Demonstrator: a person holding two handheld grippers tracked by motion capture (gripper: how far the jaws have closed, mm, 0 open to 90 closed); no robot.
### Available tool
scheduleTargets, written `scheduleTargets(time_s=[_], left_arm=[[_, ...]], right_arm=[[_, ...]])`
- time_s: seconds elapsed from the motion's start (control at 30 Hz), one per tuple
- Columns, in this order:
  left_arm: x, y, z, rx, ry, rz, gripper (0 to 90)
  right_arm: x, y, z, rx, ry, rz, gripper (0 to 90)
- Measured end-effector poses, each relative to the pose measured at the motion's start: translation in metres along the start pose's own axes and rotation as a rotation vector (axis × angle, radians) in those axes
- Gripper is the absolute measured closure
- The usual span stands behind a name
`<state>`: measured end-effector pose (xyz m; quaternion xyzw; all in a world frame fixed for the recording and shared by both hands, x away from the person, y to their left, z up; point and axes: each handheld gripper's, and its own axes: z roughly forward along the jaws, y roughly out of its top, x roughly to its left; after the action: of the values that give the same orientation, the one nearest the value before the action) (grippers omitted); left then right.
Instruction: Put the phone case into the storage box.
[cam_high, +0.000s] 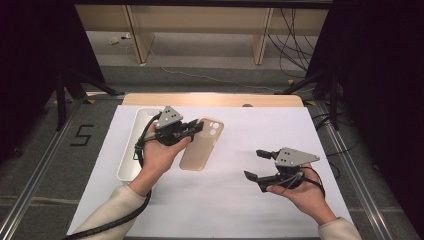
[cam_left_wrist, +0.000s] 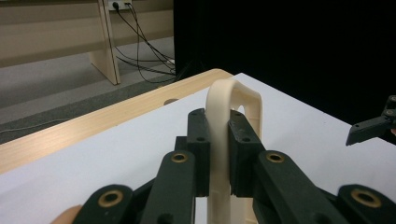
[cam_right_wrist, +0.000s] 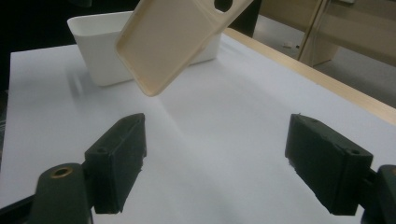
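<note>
Table (cam_high: 210, 99): light wood top, mostly covered by a white sheet (cam_high: 250, 150); bare wood strip shows along the far edge. Floor (cam_high: 200, 75): grey, carpet-like. Black "5" mark (cam_high: 82, 135) on the floor left of the table. Beyond the table, pale wooden furniture legs (cam_high: 141, 35) stand on the floor. Loose black cables (cam_high: 292, 45) trail at far right; a white cable (cam_high: 200, 77) crosses the floor. Dark curtains (cam_high: 30, 50) flank both sides. Black stand legs (cam_high: 65, 90) at left. Lighting even, soft shadows.

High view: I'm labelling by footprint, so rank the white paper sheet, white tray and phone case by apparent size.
1. White paper sheet
2. White tray, partly behind the left gripper
3. Phone case, held above the sheet, so it looks slightly enlarged
</note>
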<state>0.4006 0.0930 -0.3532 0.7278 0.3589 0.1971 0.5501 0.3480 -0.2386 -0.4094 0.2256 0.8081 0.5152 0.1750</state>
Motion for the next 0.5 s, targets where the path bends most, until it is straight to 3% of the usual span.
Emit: scheduleTargets(time_s=[0.5], left_arm=[[0.0003, 0.0017, -0.0024, -0.004, 0.006, 0.008, 81.1]], right_arm=[[-0.0032, -0.008, -0.0093, -0.008, -0.045, 0.016, 21.2]])
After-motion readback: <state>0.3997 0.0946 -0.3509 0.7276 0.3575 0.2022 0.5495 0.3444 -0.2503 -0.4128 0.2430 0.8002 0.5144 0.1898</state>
